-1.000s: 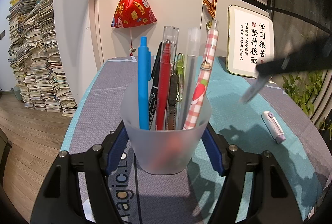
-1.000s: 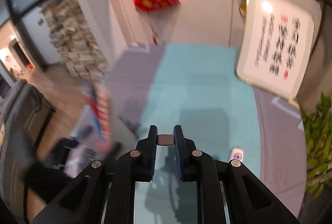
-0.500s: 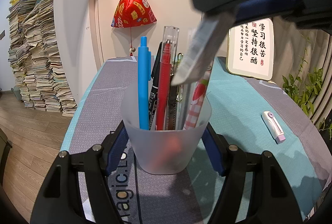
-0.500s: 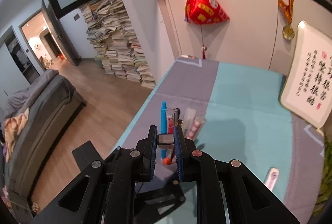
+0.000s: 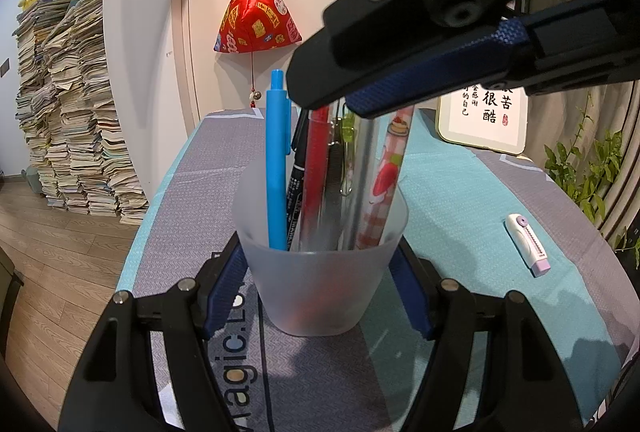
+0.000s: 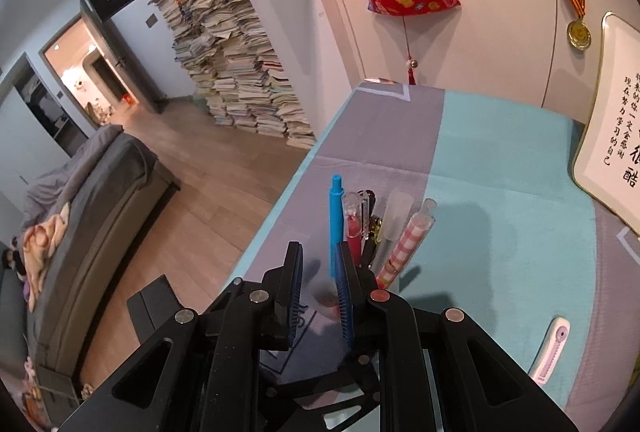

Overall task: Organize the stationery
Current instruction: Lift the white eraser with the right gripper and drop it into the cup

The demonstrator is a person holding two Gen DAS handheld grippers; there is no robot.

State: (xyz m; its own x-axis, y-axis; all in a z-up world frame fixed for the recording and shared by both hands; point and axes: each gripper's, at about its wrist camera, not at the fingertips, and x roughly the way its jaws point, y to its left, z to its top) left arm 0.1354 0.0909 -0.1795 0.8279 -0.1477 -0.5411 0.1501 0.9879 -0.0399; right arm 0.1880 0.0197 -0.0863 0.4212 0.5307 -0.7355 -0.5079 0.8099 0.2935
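Cup (image 5: 320, 296), pinched by left claw (image 5: 320, 252), now has right claw (image 6: 318, 250) overhead, grip unclear.

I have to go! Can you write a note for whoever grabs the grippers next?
Left gripper: shut on the frosted cup.
Right gripper: above the cup, jaws slightly apart; something grey and blurred between them, grip unclear.
Done: blue pen, red pen, checked pen and others stand in the cup.
Left: the white-and-lilac stick lies on the teal cloth, right of the cup; probably goes in next.
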